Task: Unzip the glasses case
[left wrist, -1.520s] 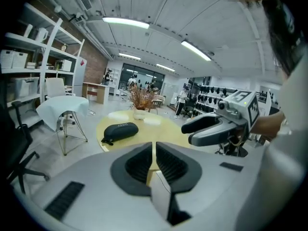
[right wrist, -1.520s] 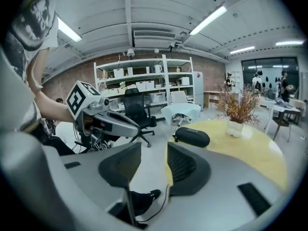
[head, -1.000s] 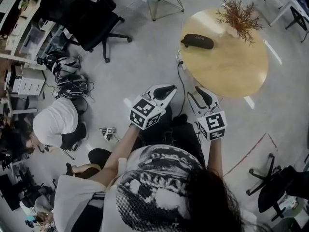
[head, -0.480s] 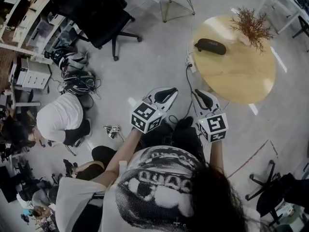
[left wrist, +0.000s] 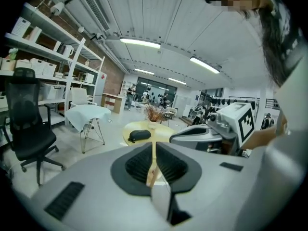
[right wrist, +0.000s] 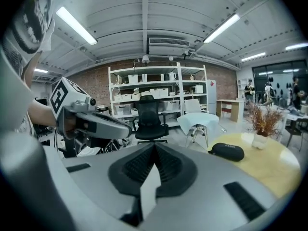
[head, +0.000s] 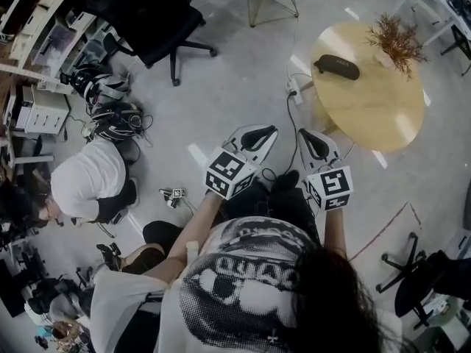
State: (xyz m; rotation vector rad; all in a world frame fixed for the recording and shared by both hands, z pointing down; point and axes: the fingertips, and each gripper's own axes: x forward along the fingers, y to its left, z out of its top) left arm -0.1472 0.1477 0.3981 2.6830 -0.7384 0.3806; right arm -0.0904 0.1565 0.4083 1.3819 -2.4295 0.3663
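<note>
The black glasses case (head: 336,66) lies zipped on the round yellow table (head: 368,112), near its far left edge. It also shows in the left gripper view as the case (left wrist: 139,135) and in the right gripper view as the case (right wrist: 227,151). Both grippers are held side by side over the floor, well short of the table and pointing toward it. My left gripper (head: 260,134) is shut and empty. My right gripper (head: 312,141) has just been closing and is now shut with nothing between its jaws. Neither touches the case.
A dried plant in a vase (head: 397,39) stands on the table behind the case. A power strip and cable (head: 294,90) lie on the floor by the table's left edge. A black office chair (head: 147,13) and a crouching person (head: 92,182) are at the left.
Both grippers have moved forward toward the table together, and the view has shifted with them. The right gripper's jaws have gone from open to shut.
</note>
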